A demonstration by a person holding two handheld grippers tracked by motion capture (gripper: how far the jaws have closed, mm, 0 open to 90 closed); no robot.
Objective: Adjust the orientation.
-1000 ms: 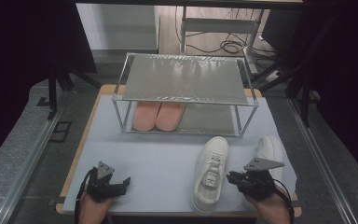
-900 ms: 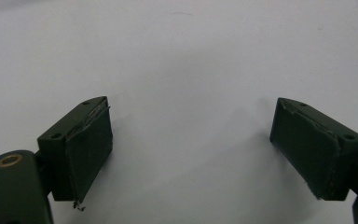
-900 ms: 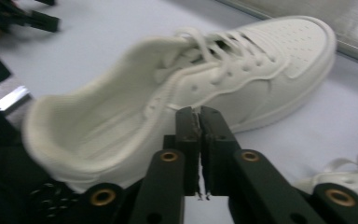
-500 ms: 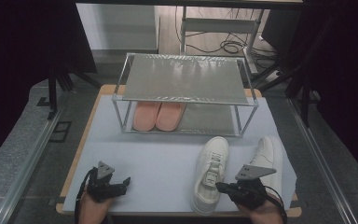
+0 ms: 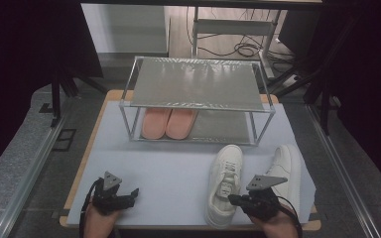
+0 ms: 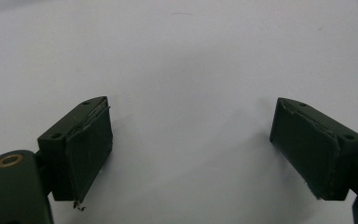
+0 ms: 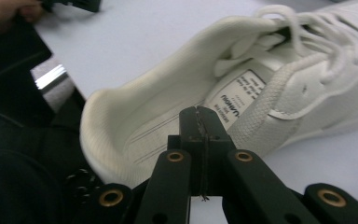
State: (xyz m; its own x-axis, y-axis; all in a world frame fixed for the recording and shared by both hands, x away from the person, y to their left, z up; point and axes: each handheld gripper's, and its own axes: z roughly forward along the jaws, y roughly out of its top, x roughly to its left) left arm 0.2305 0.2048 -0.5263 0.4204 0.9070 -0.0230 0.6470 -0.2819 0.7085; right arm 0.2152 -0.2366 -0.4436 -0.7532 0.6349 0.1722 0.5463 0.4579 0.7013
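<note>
the desk (image 5: 178, 168) carries a two-tier metal rack (image 5: 196, 99) at the back, with a pair of pink slippers (image 5: 168, 123) on its lower shelf. two white sneakers lie in front: left sneaker (image 5: 224, 183) and right sneaker (image 5: 286, 171). the right claw (image 7: 200, 119) is pressed together, empty, at the left sneaker's heel opening. the left claw (image 6: 191, 140) stands apart over bare desk.

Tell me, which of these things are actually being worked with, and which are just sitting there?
In use:
right gripper, shut, at the near white sneaker
second white sneaker
shoe rack

Lying about:
pink slippers under the rack
left gripper, open
table
</note>
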